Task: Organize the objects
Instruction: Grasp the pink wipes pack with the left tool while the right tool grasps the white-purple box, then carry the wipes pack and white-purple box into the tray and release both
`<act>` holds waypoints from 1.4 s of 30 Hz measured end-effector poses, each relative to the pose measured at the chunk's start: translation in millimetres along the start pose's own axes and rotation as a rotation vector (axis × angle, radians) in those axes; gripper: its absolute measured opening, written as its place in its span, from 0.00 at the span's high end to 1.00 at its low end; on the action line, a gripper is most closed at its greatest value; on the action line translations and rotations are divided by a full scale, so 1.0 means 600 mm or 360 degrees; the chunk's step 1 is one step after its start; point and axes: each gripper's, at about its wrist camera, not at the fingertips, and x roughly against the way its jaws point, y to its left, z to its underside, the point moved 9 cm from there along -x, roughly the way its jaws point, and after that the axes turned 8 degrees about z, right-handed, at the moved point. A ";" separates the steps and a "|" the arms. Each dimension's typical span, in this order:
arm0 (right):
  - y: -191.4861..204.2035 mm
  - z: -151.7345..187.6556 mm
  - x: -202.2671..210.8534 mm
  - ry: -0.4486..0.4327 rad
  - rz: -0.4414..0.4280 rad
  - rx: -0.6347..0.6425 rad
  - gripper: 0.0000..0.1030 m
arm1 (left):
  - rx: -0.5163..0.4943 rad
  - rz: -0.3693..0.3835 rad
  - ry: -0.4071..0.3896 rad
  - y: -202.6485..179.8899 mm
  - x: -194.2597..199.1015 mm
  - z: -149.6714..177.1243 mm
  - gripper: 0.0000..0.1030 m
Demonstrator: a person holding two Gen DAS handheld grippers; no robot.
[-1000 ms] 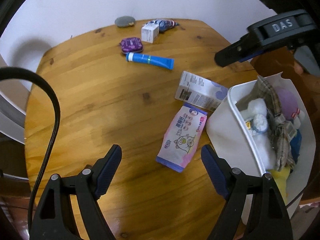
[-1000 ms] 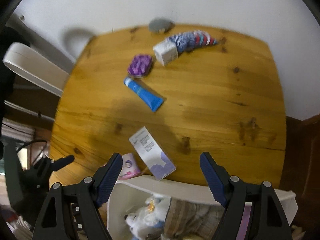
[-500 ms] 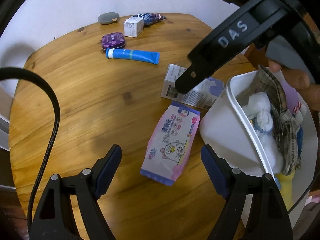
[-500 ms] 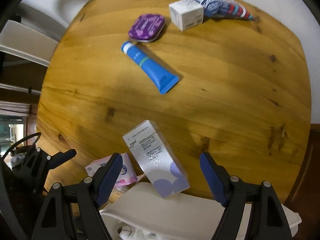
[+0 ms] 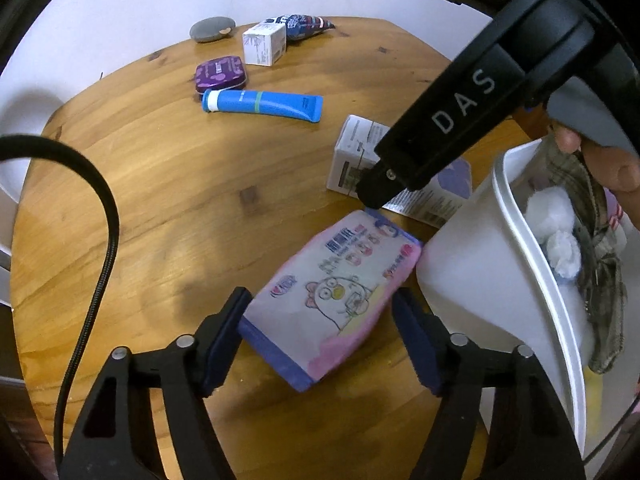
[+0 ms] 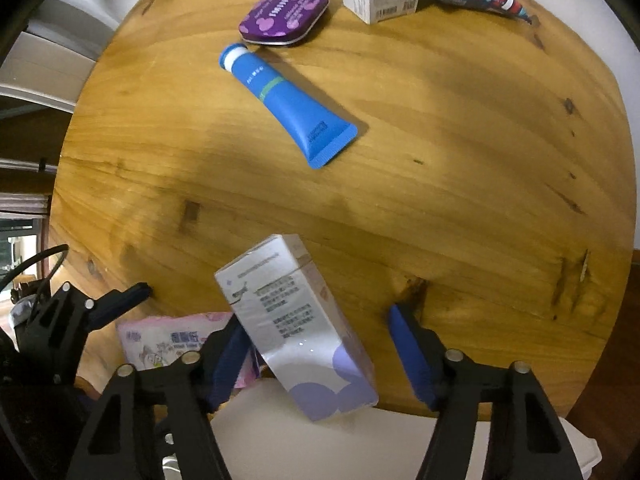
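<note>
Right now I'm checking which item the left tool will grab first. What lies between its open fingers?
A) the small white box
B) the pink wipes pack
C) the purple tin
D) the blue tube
B: the left tool is open, its fingers either side of the wipes pack on the table.

The black arm of the right hand-held gripper [image 5: 472,120] covers the middle of the silver box [image 5: 352,156] in the left view. The white bin [image 5: 472,280] runs off the right edge, and the things inside it are a jumble that is hard to name. In the right view, the pink wipes pack [image 6: 168,340] is partly hidden behind a blue finger [image 6: 228,356]. The small print on the silver box is too tiny to read.
</note>
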 end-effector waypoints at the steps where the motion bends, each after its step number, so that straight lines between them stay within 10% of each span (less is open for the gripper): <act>1: 0.000 -0.001 0.003 -0.0010 -0.0012 -0.0003 0.47 | 0.0002 0.0003 -0.0005 0.000 0.000 -0.001 0.33; 10: -0.011 -0.003 0.022 -0.0092 -0.0021 -0.0053 0.61 | 0.0049 0.0033 -0.0082 0.007 0.003 -0.020 0.53; 29: 0.000 -0.025 0.202 -0.0615 -0.0247 -0.0226 0.66 | 0.0054 -0.0053 -0.0512 -0.008 0.192 -0.103 0.54; 42: -0.102 0.167 0.412 -0.1068 -0.0333 -0.0443 0.66 | -0.0212 0.0135 -0.0751 -0.167 0.343 -0.139 0.54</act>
